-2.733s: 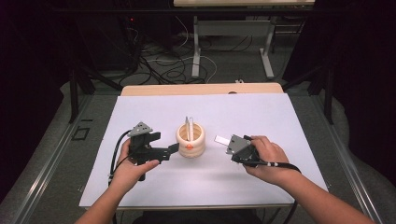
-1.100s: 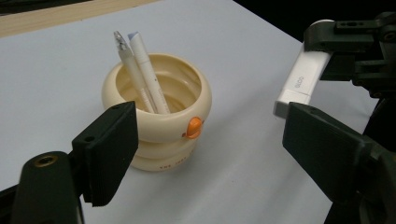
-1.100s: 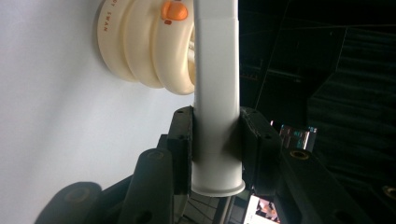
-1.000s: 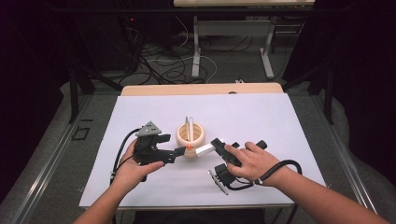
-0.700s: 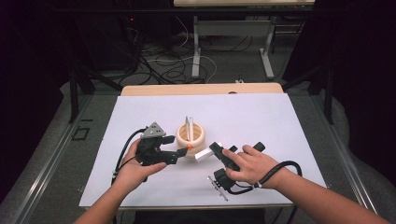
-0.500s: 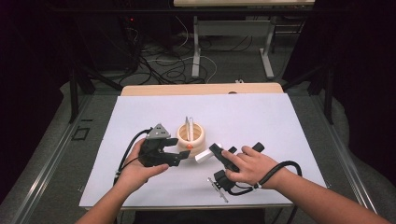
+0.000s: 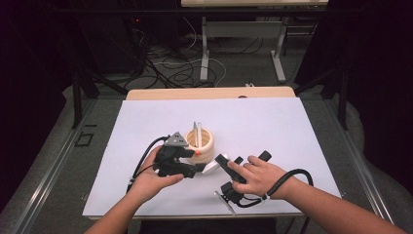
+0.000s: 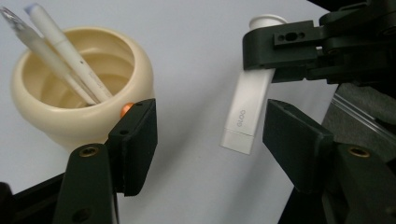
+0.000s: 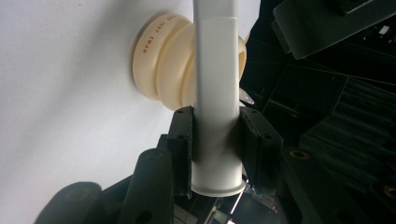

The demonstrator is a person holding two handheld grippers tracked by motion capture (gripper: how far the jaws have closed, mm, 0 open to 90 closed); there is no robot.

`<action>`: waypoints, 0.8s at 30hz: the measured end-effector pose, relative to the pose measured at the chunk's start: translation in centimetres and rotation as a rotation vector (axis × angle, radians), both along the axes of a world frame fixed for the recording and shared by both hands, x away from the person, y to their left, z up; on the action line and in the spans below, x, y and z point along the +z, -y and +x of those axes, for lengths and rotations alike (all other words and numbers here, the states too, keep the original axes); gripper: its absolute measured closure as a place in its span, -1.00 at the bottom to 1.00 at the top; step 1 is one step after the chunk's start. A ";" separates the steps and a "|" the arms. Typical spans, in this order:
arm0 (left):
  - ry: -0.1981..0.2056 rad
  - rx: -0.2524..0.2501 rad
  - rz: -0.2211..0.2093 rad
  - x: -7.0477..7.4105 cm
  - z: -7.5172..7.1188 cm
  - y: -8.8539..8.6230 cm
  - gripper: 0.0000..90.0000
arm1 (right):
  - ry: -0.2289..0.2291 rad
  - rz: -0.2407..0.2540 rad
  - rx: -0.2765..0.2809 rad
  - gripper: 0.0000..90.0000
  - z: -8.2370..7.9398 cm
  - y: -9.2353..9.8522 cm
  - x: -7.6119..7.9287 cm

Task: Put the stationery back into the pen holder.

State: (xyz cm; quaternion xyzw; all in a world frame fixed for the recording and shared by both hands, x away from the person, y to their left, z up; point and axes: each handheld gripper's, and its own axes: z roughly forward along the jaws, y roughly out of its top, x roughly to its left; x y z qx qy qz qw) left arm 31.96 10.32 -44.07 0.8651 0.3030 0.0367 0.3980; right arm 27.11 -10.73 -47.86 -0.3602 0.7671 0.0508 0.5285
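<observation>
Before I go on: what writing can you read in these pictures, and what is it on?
"ouoo" or close to it, pale embossed letters, hard to be sure: on the white stick held by the right gripper.
Small reddish letters, upside down and too blurred to read for certain: on the cream cup.

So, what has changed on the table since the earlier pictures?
The right gripper, holding the white tube, turned and brought it toward the left gripper. That one slid over beside the cream cup; its jaws have just been closing around the tube, not yet pressing. Cup and pens stayed.
</observation>
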 end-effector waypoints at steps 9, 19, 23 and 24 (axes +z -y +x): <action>-0.053 -0.035 0.047 -0.3 -0.2 1.0 -0.09 | 0.015 -0.028 0.045 0.49 -0.3 -0.4 -0.4; -0.058 -0.072 0.114 -0.8 -0.1 2.1 0.11 | 0.020 -0.029 0.070 0.49 -0.4 -0.6 -0.8; -0.067 -0.083 0.135 -0.9 -0.1 2.6 0.21 | 0.026 -0.040 0.075 0.49 -0.5 -0.7 -0.7; -0.069 -0.089 0.145 -0.8 0.0 2.7 0.22 | 0.023 -0.040 0.073 0.49 -0.5 -0.6 -0.7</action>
